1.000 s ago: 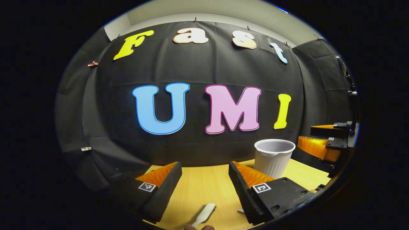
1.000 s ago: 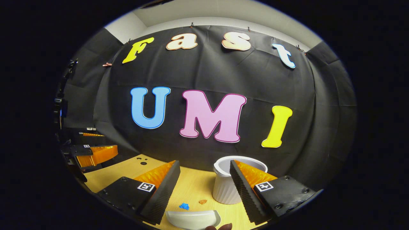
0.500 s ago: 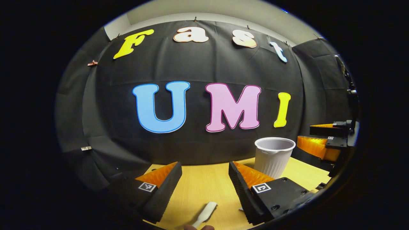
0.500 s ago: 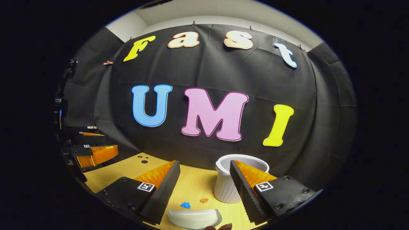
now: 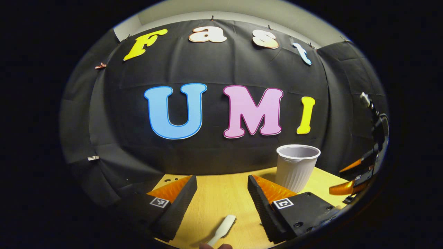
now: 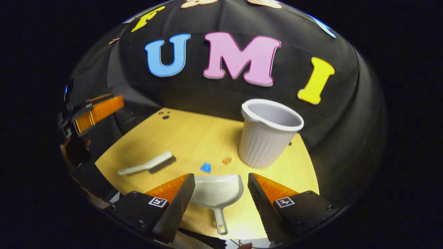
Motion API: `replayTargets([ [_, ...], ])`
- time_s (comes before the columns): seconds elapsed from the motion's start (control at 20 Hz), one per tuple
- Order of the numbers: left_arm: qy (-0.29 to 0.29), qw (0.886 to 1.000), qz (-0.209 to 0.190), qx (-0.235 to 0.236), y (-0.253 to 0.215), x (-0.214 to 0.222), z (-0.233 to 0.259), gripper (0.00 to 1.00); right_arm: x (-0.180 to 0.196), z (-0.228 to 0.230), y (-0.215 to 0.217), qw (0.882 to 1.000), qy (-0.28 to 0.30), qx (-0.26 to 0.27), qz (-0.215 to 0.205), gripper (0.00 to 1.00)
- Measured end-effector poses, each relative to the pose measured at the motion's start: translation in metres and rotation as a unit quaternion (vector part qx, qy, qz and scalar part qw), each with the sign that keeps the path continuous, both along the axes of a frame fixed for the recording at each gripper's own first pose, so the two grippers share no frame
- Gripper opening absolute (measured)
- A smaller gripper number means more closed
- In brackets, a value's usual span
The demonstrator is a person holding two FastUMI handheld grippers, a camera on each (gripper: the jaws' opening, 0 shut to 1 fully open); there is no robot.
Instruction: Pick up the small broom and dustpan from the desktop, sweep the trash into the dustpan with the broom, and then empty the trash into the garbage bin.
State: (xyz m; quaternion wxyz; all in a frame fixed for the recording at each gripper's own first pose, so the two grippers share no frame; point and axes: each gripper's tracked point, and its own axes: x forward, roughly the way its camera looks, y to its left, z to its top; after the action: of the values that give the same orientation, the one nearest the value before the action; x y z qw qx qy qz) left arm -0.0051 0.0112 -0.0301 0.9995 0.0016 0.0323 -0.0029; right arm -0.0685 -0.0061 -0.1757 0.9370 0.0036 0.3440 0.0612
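Your right gripper (image 6: 221, 193), jaws wide and empty, is lined up over the dustpan (image 6: 217, 193) at lower centre for the grab. Left gripper (image 5: 221, 199) also wide; broom (image 6: 147, 165) lies lower left, trash (image 6: 206, 167) before the pan.

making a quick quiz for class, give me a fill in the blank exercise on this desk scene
The dustpan lies between the open fingers of the ___ gripper.
The bin stands ___.
Two trash bits lie between the dustpan and the ___.
The broom lies flat on the ___.

Missing words: right; upright; bin; desk
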Motion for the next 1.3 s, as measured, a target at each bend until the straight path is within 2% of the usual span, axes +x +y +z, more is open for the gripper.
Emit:
replayTargets([
  [0.3, 0.013, 1.000, 0.001, 0.007, -0.001, -0.007, -0.011, 0.94, -0.044, -0.092, 0.003, 0.991, 0.132, -0.009, 0.027, 0.95],
  [0.6, 0.026, 1.000, 0.011, 0.010, 0.001, -0.014, -0.020, 0.92, -0.049, -0.170, 0.011, 0.976, 0.211, -0.010, 0.045, 0.92],
  [0.85, 0.035, 0.999, 0.024, 0.012, 0.007, -0.017, -0.026, 0.92, -0.040, -0.212, 0.012, 0.968, 0.247, -0.014, 0.044, 0.88],
  [1.1, 0.043, 0.998, 0.038, 0.013, 0.010, -0.017, -0.030, 0.92, -0.034, -0.229, 0.024, 0.962, 0.266, -0.004, 0.053, 0.86],
  [1.3, 0.050, 0.998, 0.048, 0.011, 0.011, -0.017, -0.035, 0.92, -0.028, -0.229, 0.021, 0.962, 0.269, -0.001, 0.046, 0.76],
])
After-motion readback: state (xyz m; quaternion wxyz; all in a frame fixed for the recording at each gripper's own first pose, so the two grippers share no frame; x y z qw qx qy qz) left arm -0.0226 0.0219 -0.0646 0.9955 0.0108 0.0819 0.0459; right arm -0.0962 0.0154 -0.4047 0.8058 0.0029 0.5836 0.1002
